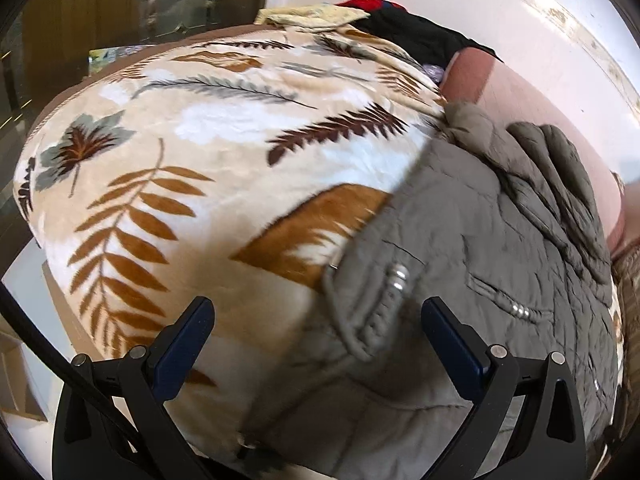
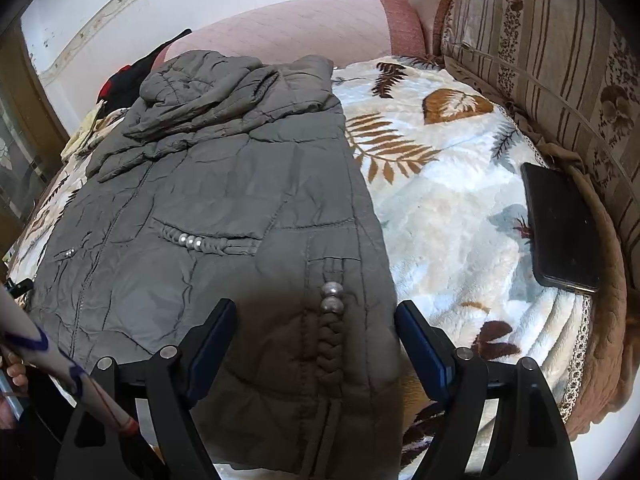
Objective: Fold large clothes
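Note:
A grey quilted jacket lies flat on a leaf-patterned blanket, its hood bunched at the far end. It has braided trim with silver beads. My right gripper is open and empty, its jaws straddling the jacket's near right hem just above the cloth. In the left wrist view the jacket fills the right side over the blanket. My left gripper is open and empty above the jacket's near left edge.
A black phone lies on the blanket's right edge. A striped floral cushion stands at the right. A pink sofa back runs behind. Red and black clothes and a yellow cloth are piled at the far end.

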A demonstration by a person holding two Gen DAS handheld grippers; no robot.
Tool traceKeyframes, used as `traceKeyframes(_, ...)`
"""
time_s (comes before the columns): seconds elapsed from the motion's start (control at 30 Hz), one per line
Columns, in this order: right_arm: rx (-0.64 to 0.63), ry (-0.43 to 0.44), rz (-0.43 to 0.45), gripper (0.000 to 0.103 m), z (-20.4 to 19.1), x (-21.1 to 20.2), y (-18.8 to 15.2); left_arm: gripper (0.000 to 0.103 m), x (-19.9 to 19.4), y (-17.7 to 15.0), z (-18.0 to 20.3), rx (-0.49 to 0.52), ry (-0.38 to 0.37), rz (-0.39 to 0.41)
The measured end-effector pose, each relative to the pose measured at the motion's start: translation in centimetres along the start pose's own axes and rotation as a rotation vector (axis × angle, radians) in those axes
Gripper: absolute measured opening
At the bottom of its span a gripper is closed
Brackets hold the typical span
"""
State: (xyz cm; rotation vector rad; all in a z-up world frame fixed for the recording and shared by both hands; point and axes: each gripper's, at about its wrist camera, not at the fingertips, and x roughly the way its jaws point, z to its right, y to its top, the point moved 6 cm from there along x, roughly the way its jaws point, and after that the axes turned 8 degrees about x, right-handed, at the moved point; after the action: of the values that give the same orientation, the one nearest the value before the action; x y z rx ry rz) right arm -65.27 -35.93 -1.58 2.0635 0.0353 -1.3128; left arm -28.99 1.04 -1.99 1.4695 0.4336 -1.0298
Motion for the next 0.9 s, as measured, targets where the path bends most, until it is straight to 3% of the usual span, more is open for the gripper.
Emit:
traceKeyframes(0.27,0.051,0.059,-0.044,0.088,0.0,0.9,-0.3,0.103,1.1,-0.5,0.8,0.042,-0.074,-0.048)
traceKeyframes(0.5,0.012,0.110,0.014,0.064,-0.5,-0.7,-0.5,0.103,0.8,-1.6,3.5,0.149,-0.141,-0.050)
traceKeyframes(0.6,0.029,0.109,0.010,0.066,-0.3,-0.7,-0.4,0.103,0.4,-1.7,4.2,0.195,-0.123,-0.026)
traceKeyframes(0.67,0.054,0.082,0.006,0.076,0.2,-0.5,-0.3,0.103,0.2,-1.6,4.3,0.210,-0.098,-0.010)
traceKeyframes(0.8,0.085,0.119,-0.040,0.081,0.1,0.5,-0.3,0.103,0.8,-2.1,5.2,0.236,-0.130,-0.041)
traceKeyframes(0.87,0.051,0.103,-0.036,0.072,-0.3,0.6,-0.5,0.103,0.4,-2.3,5.8,0.275,-0.131,-0.019)
traceKeyframes(0.9,0.030,0.114,-0.024,0.059,-0.8,0.3,-0.5,0.102,0.2,-2.2,6.0,0.286,-0.136,-0.007)
